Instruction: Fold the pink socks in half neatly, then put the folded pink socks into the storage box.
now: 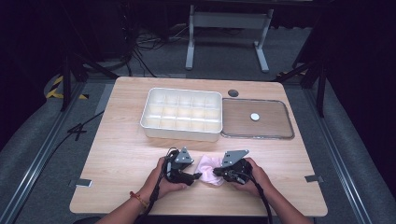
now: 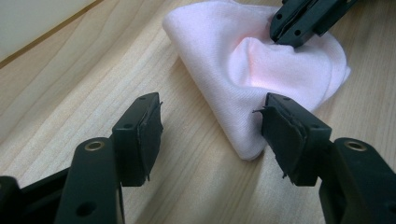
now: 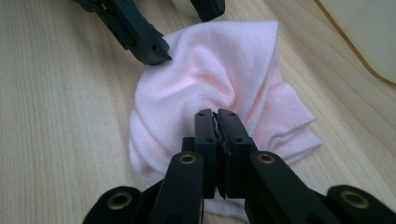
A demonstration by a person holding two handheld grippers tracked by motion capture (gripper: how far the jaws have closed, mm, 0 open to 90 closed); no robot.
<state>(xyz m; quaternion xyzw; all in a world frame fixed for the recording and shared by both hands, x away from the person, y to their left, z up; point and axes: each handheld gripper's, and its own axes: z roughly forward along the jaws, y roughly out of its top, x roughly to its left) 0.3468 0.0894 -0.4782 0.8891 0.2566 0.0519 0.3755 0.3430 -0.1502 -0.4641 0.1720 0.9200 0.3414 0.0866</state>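
A small pink cloth (image 1: 208,170) lies bunched on the wooden table (image 1: 116,154) near the person's edge, well short of the white compartment tray (image 1: 182,114) and the clear lid (image 1: 257,119) beside it. The right tongs (image 3: 217,122) are clamped tight on a pinch of fabric near the cloth's middle, raising a puckered ridge. The left tongs (image 2: 210,128) stand apart with nothing pressed between them, one pad just touching the cloth's folded edge. The step looks like folding or gathering the cloth. To do it well, the left tongs should slide over that folded edge and catch all its layers, while the right keeps its pinch steady as an anchor, so the cloth does not drag across the table.
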